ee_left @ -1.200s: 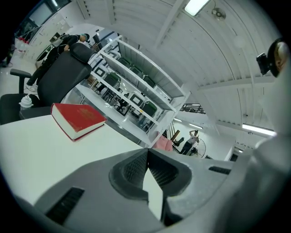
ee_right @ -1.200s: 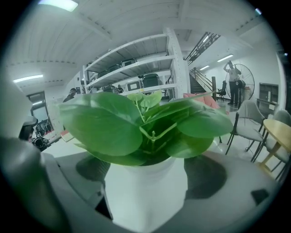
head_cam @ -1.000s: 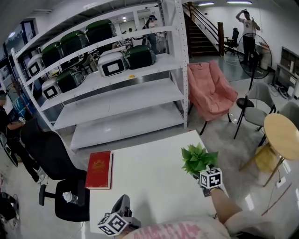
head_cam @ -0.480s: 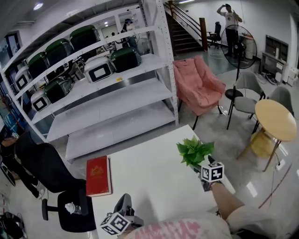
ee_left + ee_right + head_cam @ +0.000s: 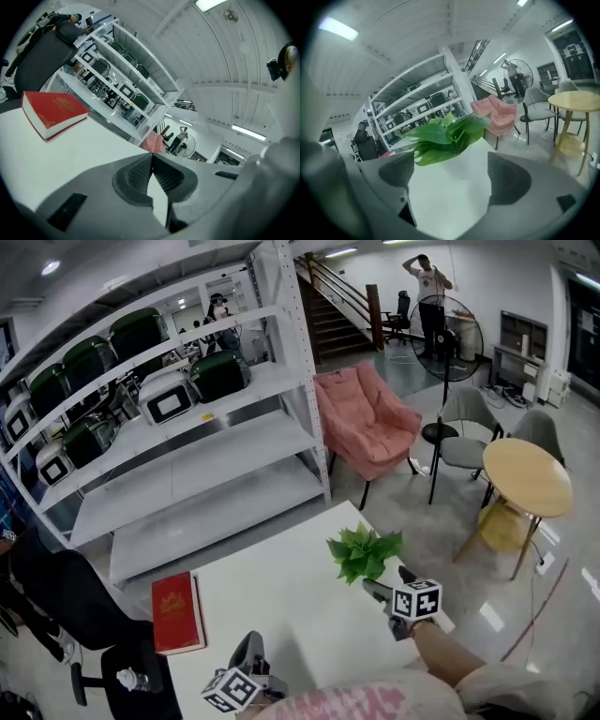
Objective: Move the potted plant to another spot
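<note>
Indoors, seen from above, a white rectangular table (image 5: 281,592) fills the lower middle of the head view. A small potted plant (image 5: 362,553) with broad green leaves in a white pot stands on the table close to its right edge, toward the far corner. The right gripper (image 5: 384,584), held in a person's hand, is just on the near side of the plant. In the right gripper view its dark grey jaws stand wide apart, and the plant's leaves sit ahead of the gap between them; neither jaw touches the pot. The left gripper (image 5: 152,161) rests low at the near edge of the table, well apart from the plant, its jaws pressed together at the tips with nothing between them. A red hardcover book (image 5: 176,612) lies flat near the table's left edge. Beyond the table stand a white metal shelving unit (image 5: 187,442) and a pink cushioned armchair (image 5: 366,423)
</note>
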Tool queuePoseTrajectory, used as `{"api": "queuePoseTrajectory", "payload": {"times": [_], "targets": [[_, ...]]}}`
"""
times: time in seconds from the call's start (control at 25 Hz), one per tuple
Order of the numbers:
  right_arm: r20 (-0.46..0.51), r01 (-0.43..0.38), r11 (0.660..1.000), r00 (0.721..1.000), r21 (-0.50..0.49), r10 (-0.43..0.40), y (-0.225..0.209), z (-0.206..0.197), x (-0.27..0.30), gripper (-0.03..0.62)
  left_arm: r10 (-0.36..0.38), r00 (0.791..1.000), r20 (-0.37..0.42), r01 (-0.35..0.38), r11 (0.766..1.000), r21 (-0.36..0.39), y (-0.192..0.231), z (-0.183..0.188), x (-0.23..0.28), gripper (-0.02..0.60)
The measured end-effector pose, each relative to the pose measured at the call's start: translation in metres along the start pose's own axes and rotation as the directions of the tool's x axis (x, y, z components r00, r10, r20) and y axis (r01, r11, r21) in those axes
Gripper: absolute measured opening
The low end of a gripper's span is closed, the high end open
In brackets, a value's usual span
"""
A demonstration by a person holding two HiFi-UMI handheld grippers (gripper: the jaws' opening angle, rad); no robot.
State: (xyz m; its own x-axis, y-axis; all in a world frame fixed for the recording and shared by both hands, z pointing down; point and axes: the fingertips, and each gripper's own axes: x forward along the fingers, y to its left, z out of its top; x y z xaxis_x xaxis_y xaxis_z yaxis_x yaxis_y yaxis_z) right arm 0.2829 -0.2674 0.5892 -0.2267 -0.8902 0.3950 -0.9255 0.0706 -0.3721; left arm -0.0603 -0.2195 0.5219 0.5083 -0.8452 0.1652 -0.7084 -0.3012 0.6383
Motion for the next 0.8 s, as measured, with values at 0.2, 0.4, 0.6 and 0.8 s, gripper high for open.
{"api": "queuePoseTrajectory", "payload": {"times": [0.2, 0.4, 0.6, 0.8], "targets": [[0.021, -0.035, 0.999, 0.999, 0.014, 0.034, -0.003, 0.010, -0.025, 0.495, -0.019, 0.999, -0.027, 0.019, 1.000, 0.009, -0.027, -0.017, 0.010, 0.003], [0.052, -0.106, 0.994, 0.993, 0.017, 0.105, -0.004, 0.031, -0.057, 0.495, 0.001, 1.000, -0.014, -0.001, 1.000, -0.009, -0.057, -0.037, 0.011, 0.002], [0.106, -0.185, 0.982, 0.977, -0.020, 0.186, -0.001, 0.056, -0.100, 0.495, -0.007, 1.000, 0.001, 0.007, 1.000, -0.015, -0.094, -0.061, 0.008, 0.002], [0.146, -0.210, 0.977, 0.966, -0.043, 0.214, -0.011, 0.070, -0.135, 0.494, -0.014, 1.000, 0.018, 0.014, 1.000, -0.004, -0.129, -0.080, -0.001, 0.002]]}}
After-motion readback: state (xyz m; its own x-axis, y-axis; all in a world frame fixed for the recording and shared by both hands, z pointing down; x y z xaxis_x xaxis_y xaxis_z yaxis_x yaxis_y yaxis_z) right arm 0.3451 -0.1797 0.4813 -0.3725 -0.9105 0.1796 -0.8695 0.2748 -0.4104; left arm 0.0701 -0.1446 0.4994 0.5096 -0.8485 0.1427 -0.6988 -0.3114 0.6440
